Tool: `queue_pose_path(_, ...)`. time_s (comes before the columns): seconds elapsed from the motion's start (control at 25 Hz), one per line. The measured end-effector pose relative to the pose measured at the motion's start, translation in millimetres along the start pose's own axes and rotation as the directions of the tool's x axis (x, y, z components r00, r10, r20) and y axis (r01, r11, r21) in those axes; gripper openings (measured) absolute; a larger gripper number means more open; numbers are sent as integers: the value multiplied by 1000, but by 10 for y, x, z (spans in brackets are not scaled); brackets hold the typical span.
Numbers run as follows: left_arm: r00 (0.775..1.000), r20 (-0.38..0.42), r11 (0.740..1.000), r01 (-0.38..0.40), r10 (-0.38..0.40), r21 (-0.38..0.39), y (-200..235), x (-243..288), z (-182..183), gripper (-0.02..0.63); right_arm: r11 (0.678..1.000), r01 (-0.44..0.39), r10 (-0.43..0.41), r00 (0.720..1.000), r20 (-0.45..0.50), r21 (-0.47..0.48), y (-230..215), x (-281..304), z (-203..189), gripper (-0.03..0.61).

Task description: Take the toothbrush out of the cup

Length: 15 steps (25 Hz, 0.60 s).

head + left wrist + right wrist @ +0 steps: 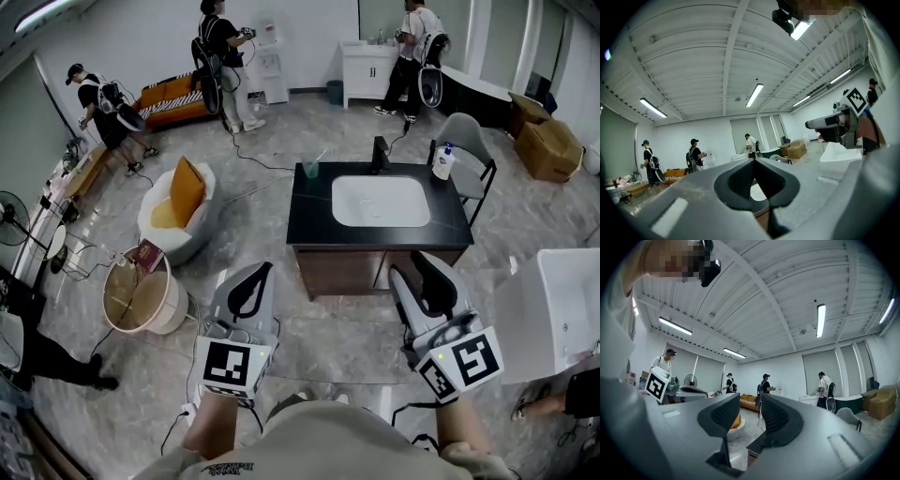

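Note:
A small green cup (310, 170) stands at the back left corner of the black vanity counter (314, 220), and a pale toothbrush (320, 157) leans out of it to the right. Both grippers hover over the floor in front of the vanity, well short of the cup. My left gripper (265, 267) points at the counter's left front corner, its tips together and holding nothing; in the left gripper view the left gripper (753, 160) shows its pads meeting. My right gripper (417, 262) points at the right front corner. In its own view the right gripper (751, 401) stands open with nothing between the pads.
The counter holds a white sink (381, 202), a black faucet (380, 153) and a soap bottle (443, 162). A grey chair (469, 141) stands to its right and a white tub (553, 309) nearer right. A cushioned white seat (178, 202) and a round bin (141, 295) stand left. Several people work at the back.

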State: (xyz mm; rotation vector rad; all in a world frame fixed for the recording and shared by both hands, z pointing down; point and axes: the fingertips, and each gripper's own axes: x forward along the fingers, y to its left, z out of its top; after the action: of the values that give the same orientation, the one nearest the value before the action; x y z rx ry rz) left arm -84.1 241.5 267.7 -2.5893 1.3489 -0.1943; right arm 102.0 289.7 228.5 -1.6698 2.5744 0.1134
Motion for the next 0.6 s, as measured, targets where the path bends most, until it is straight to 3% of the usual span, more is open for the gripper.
queue_pose_path(0.6, 1000, -1, 1000, -26, 26, 10, -259, 153, -106, 2, 998, -53, 53, 999, 9, -16, -248, -90, -206, 150)
